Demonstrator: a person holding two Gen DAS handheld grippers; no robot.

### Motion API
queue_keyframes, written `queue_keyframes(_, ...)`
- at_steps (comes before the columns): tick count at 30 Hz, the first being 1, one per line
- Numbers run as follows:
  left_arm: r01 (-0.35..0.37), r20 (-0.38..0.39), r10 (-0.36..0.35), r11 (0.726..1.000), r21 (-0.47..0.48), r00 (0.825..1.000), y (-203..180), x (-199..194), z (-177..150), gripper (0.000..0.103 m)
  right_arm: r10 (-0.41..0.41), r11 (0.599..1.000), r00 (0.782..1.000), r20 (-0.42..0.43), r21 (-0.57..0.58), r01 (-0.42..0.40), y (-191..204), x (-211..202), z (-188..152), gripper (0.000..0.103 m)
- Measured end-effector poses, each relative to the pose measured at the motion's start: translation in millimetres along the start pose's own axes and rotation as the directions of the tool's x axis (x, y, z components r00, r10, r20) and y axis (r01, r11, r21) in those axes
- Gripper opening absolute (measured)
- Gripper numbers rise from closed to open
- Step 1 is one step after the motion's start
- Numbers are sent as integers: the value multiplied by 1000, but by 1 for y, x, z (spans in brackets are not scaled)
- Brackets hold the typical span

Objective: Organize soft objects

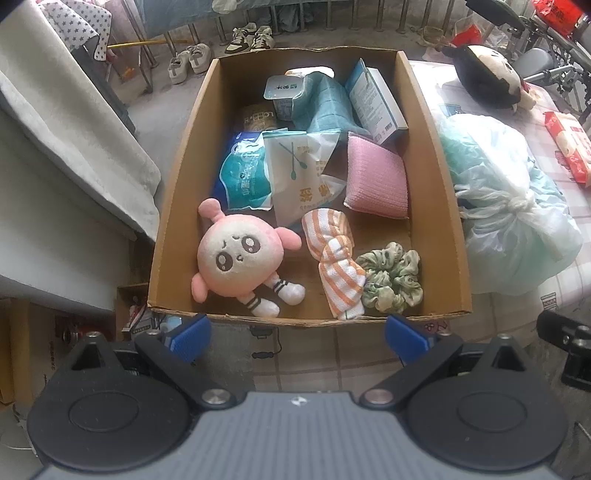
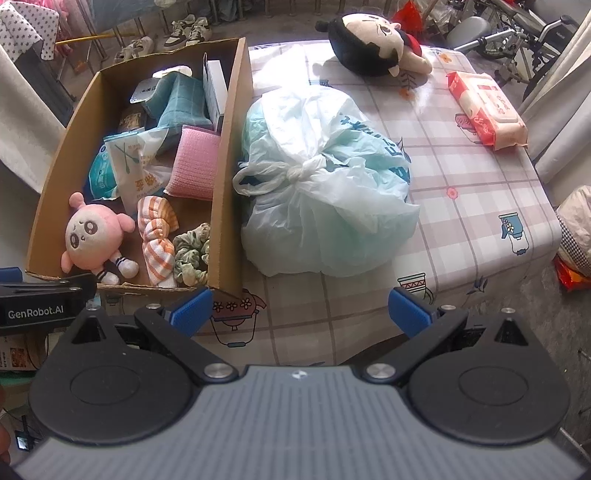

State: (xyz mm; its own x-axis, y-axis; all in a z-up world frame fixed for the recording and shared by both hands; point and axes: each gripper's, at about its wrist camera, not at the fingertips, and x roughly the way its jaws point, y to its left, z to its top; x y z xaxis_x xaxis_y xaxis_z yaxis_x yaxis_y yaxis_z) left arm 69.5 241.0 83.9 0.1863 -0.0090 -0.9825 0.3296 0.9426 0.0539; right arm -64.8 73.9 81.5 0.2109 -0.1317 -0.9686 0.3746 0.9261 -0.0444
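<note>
A cardboard box [image 1: 177, 206] [image 2: 225, 177] stands on the table's left side. It holds a pink plush doll [image 1: 236, 254] [image 2: 92, 240], an orange-striped cloth [image 1: 336, 258] [image 2: 157, 236], a green scrunchie [image 1: 391, 277] [image 2: 192, 251], a pink sponge [image 1: 376, 177] [image 2: 195, 166], a teal towel [image 1: 325, 103] and packets. A tied plastic bag [image 2: 325, 192] [image 1: 509, 206] lies right of the box. A black-haired plush [image 2: 369, 44] [image 1: 487, 77] and a tissue pack [image 2: 487, 110] lie at the far side. My left gripper [image 1: 297, 336] is open, before the box's near edge. My right gripper [image 2: 301, 308] is open over the table's near edge.
The table has a checked cloth [image 2: 461, 206]. Shoes [image 1: 192, 61] stand on the floor beyond the box. A white padded surface [image 1: 55, 129] lies left. Wheelchair parts [image 2: 517, 33] stand at the far right. The left gripper's body [image 2: 40, 299] shows at the right wrist view's left edge.
</note>
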Motion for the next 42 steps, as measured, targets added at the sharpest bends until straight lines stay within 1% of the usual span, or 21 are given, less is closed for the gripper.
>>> queue_keyframes(22, -10, -11, 10, 1000, 1, 1000, 8, 9, -1, 101, 2, 1000, 1000, -18, -23, -2, 14, 8, 3, 102)
queue_keyframes(42, -8, -17, 8, 1000, 0, 1000, 12, 14, 2, 101, -1, 999, 1000, -30, -35, 0, 15, 15, 8, 102)
